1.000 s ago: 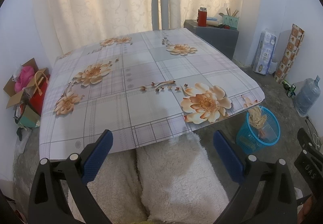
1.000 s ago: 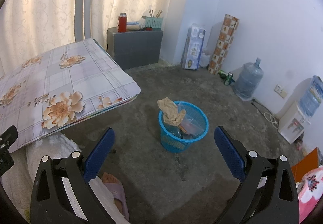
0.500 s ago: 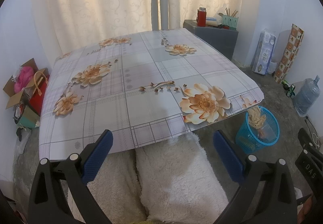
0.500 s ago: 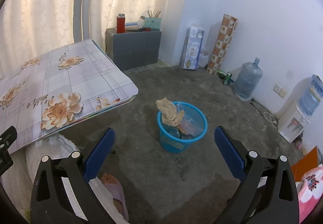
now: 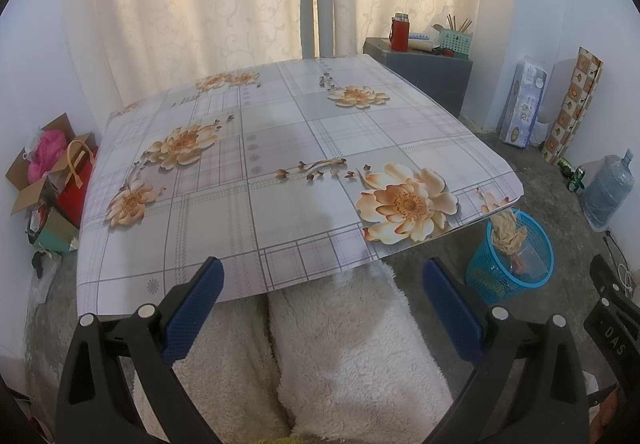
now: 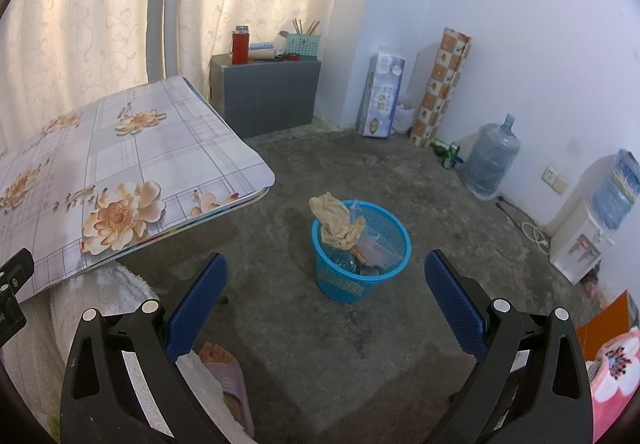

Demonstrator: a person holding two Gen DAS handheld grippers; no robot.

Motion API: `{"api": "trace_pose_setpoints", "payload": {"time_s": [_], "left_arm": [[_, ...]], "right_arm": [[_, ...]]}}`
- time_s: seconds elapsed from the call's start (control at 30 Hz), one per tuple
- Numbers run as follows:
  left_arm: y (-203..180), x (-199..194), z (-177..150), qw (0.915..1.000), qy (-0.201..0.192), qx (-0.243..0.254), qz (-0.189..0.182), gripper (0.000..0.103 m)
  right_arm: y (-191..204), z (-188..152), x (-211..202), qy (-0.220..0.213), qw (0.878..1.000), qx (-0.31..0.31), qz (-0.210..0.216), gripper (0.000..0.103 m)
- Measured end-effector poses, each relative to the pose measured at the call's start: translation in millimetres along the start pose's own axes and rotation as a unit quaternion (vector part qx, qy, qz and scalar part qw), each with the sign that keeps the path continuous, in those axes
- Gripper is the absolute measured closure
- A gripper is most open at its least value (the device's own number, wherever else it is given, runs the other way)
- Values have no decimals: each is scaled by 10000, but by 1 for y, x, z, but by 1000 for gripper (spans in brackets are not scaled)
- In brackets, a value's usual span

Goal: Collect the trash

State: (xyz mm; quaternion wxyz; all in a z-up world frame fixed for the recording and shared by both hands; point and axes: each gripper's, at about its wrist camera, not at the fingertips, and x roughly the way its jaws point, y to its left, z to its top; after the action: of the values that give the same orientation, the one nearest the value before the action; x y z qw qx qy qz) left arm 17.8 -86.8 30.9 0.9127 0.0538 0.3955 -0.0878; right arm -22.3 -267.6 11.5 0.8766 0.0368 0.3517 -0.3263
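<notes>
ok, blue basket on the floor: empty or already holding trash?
Holding trash. The blue basket stands upright with crumpled brown paper sticking above its rim and clear plastic inside.

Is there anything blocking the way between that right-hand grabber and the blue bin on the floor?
Nothing visible does. The right gripper is open and empty, and only bare concrete floor lies between it and the bin. The table corner stands off to the left, clear of that line. Crumpled paper already pokes out of the bin.

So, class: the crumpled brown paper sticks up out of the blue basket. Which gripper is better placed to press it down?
Right. The right gripper is open and faces the blue basket and brown paper; the left gripper faces the table.
</notes>
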Motion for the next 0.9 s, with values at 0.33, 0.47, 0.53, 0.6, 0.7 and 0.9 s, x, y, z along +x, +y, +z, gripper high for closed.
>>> {"api": "trace_pose_setpoints", "payload": {"time_s": [0.33, 0.47, 0.53, 0.6, 0.7, 0.9], "left_arm": [[1, 1, 0, 10000, 10, 1, -4, 6], [0, 1, 0, 10000, 9, 4, -7, 6], [-1, 0, -1, 10000, 14, 3, -8, 6], [0, 1, 0, 10000, 16, 4, -8, 6], [0, 1, 0, 10000, 21, 2, -10, 6], [0, 1, -1, 10000, 32, 6, -14, 6]], "right_arm": [[-1, 0, 0, 2, 10000, -19, 2, 8], [-1, 0, 0, 5, 10000, -12, 6, 8], [-1, 0, 0, 9, 10000, -13, 16, 8], [-2, 0, 0, 4, 10000, -21, 13, 8], [-2, 0, 0, 8, 10000, -20, 16, 8], [-2, 0, 0, 9, 10000, -24, 20, 8]]}}
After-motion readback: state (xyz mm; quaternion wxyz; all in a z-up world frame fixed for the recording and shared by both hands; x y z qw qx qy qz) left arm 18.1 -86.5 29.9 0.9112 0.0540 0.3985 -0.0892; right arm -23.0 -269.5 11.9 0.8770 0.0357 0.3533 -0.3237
